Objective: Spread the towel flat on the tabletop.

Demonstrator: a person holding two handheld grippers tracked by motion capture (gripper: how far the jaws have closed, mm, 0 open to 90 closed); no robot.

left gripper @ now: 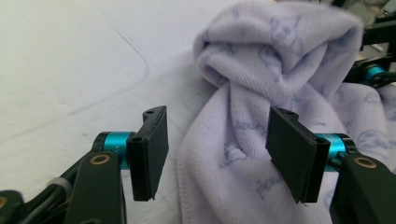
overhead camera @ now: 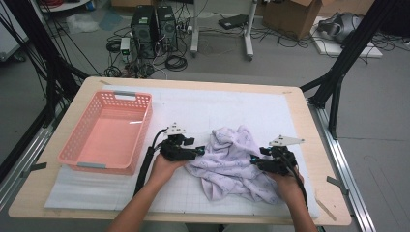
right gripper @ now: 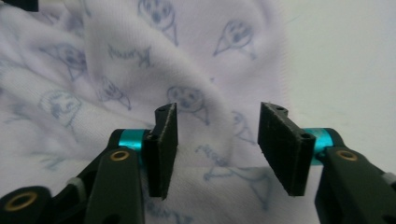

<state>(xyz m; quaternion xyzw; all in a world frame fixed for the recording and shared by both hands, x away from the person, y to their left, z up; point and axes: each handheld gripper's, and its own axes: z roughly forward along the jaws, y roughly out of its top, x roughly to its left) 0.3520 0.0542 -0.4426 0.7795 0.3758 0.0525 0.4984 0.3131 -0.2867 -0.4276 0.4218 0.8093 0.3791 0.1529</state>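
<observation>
The left gripper (left gripper: 217, 156) is standing with its jaws wide apart, straddling a hemmed edge of the towel (left gripper: 280, 93) without clamping it. The cloth is lying between the pads, which suggests the gripper is being lined up on that edge for a pinch. The right gripper (right gripper: 217, 151) is likewise spread wide, its jaws hovering over a raised fold of the towel close to the cloth's border, holding nothing.

In the high view the left gripper (overhead camera: 180, 147) and the right gripper (overhead camera: 275, 159) are sitting at opposite sides of the towel (overhead camera: 232, 162), each steered by one hand. This spacing probably serves to take two separate edges so the crumpled cloth can be lifted or spread.

The towel is lying bunched on the white mat (overhead camera: 217, 108) near the person's edge of the table (overhead camera: 314, 145). The pink basket (overhead camera: 80, 145) is standing empty just left of the left gripper, likely the place intended for the cloth.
</observation>
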